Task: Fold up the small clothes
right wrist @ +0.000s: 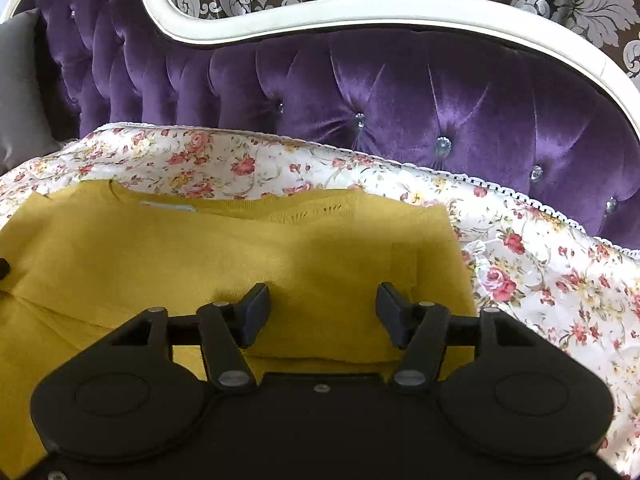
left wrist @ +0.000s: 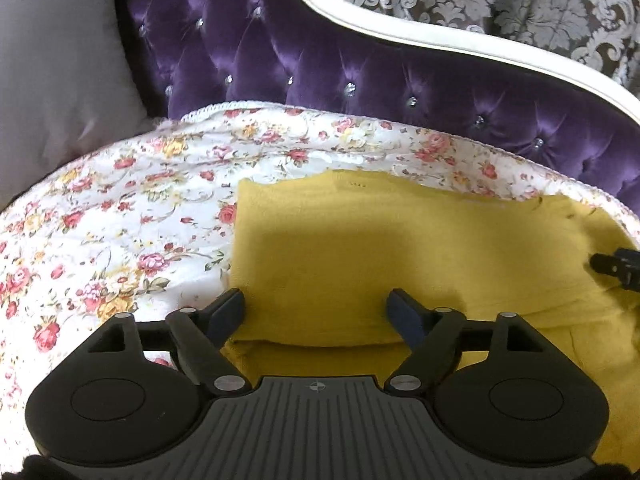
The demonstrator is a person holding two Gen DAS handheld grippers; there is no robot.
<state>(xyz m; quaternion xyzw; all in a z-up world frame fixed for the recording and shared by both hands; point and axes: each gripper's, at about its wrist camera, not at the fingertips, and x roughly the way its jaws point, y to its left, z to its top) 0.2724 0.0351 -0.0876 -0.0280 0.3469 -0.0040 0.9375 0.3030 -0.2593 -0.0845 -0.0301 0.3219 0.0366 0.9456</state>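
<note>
Your floral bedcover (left wrist: 120,208) makes the flat work surface, and the yellow knit top (left wrist: 340,248) lies on it, partly folded. Your left gripper (left wrist: 316,312) and right gripper (right wrist: 320,308) hover spread over its near fold, pinching nothing, likely free to regrip.

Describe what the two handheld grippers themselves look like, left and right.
Both are matte black plastic. The left gripper has two round side housings, silver pivot rivets, angled linkage arms, a ribbed central plate with a small compass-like mark, and dark blue pads on its fingers. The right gripper matches, but its central plate looks smooth.
</note>
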